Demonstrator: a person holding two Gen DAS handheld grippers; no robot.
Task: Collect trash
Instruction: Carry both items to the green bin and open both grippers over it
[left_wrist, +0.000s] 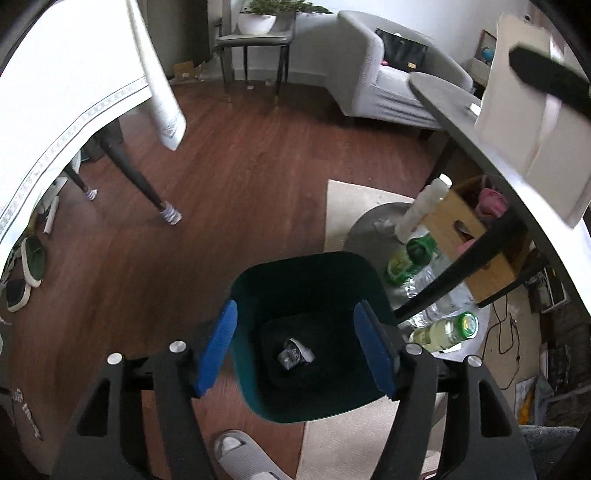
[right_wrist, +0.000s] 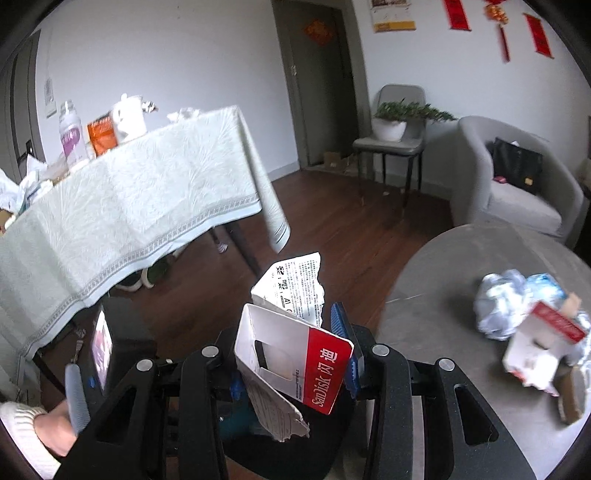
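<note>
A dark green bin (left_wrist: 306, 273) stands on the wooden floor, right under my left gripper (left_wrist: 297, 314). Its blue pads (left_wrist: 221, 347) stand apart with nothing between them. A crumpled silver wrapper (left_wrist: 293, 354) lies at the bottom of the bin. My right gripper (right_wrist: 295, 317) is shut on a torn white and red SanDisk card package (right_wrist: 325, 365), held upright; a teal bit of the bin (right_wrist: 240, 424) shows below it. One blue pad (right_wrist: 338, 317) shows behind the card, the other is hidden. The left gripper's body (right_wrist: 107, 343) appears at that view's left.
A round grey table (right_wrist: 461, 277) on the right carries crumpled wrappers (right_wrist: 502, 299) and a red and white box (right_wrist: 543, 343). Under it lie bottles (left_wrist: 443, 332) and a cardboard box (left_wrist: 465, 236). A cloth-covered table (right_wrist: 129, 192) stands left. A slippered foot (left_wrist: 240, 454) is near the bin.
</note>
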